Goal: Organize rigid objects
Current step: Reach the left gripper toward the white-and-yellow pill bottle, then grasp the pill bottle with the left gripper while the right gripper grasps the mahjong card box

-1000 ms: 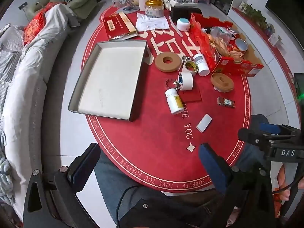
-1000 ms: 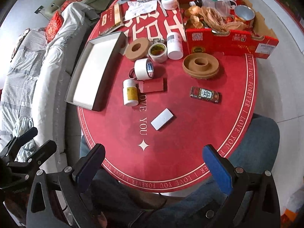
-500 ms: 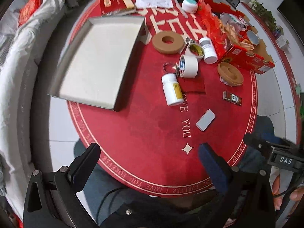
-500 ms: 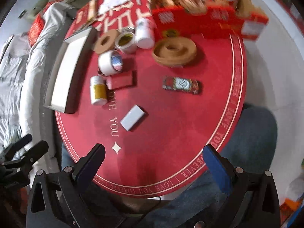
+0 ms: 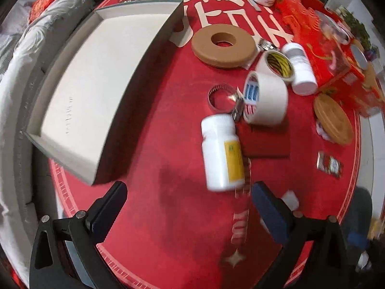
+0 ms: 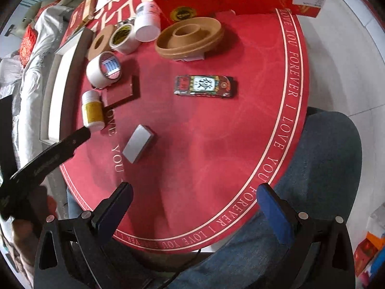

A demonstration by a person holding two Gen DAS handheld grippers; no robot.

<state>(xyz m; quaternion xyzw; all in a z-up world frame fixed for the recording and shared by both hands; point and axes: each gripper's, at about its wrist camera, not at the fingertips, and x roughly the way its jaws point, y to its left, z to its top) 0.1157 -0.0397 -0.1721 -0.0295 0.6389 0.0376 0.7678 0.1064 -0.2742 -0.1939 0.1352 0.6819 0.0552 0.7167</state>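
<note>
Both tongs stand wide apart, gripping nothing. Just ahead of the left gripper (image 5: 187, 207), nearer its right finger, a white pill bottle (image 5: 222, 154) lies on its side on the red mat (image 5: 154, 125), touching a red card box (image 5: 264, 142). Ahead and left of it sits a shallow grey tray (image 5: 134, 77), its white floor bare. Ahead-left of the right gripper (image 6: 192, 204) lies a small grey box (image 6: 138, 143); further ahead, a patterned packet (image 6: 204, 86).
</note>
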